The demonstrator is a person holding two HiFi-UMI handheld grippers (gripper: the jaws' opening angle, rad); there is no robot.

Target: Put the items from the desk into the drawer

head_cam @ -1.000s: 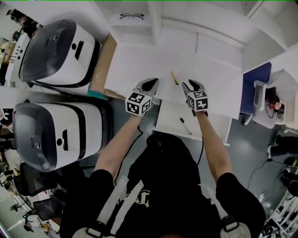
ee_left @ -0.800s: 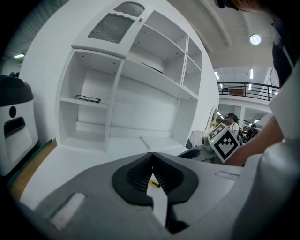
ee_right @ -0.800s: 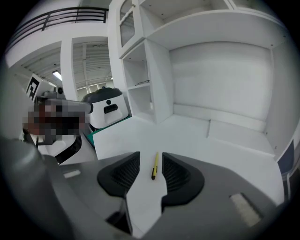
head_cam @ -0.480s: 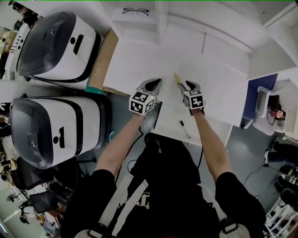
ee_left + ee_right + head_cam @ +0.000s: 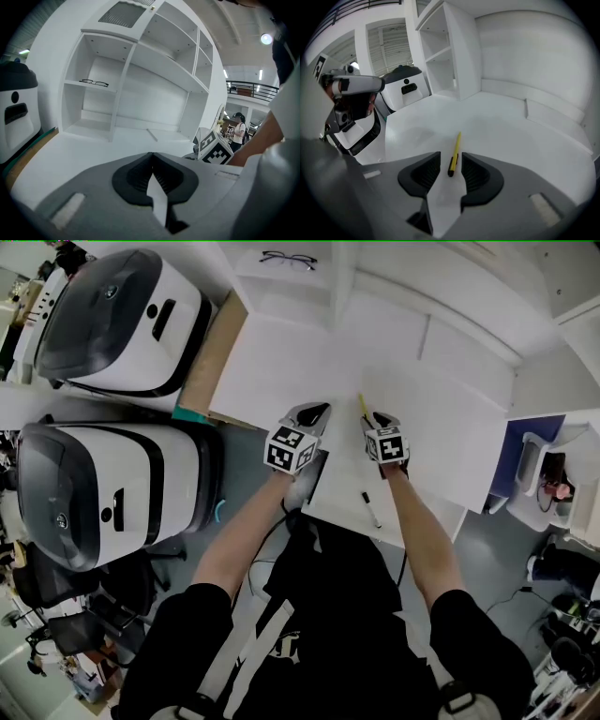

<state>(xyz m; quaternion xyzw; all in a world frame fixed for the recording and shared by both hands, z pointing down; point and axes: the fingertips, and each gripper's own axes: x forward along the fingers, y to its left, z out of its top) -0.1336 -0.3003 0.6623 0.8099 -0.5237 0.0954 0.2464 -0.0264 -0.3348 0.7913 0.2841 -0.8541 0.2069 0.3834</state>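
Nearest me, a black marker (image 5: 372, 509) lies in what I take to be the open drawer (image 5: 342, 488), so that item looks done. Just beyond, at the near edge of the desk (image 5: 281, 371), my left gripper (image 5: 151, 157) is closed and empty. To its right, my right gripper (image 5: 451, 160) stands half open astride the near end of the yellow pen (image 5: 456, 145), with the pads clear of it. The pen lies on the desk, not yet picked up. Far back, glasses (image 5: 287, 258) sit on a shelf.
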